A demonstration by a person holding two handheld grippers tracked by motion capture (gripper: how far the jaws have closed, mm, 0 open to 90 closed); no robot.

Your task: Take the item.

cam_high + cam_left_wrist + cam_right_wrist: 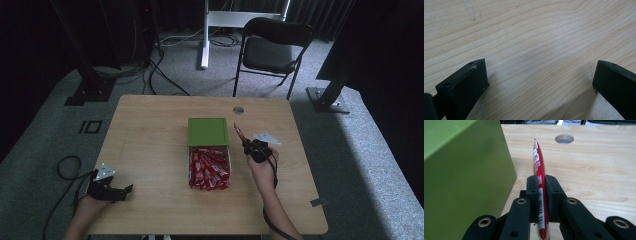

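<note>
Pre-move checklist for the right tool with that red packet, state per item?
1. Right tool grip on red packet: ok, jaws shut on it near its lower end.
2. Packet lifted off the table: ok, it points up and away beside the green box.
3. Gap between packet and green box wall: cannot tell, close in the right gripper view.
4. Clear tray of red packets in place in front of the green box: ok.
5. Left tool out of the way: ok, at the table's near left corner, jaws open, nothing between them.
</note>
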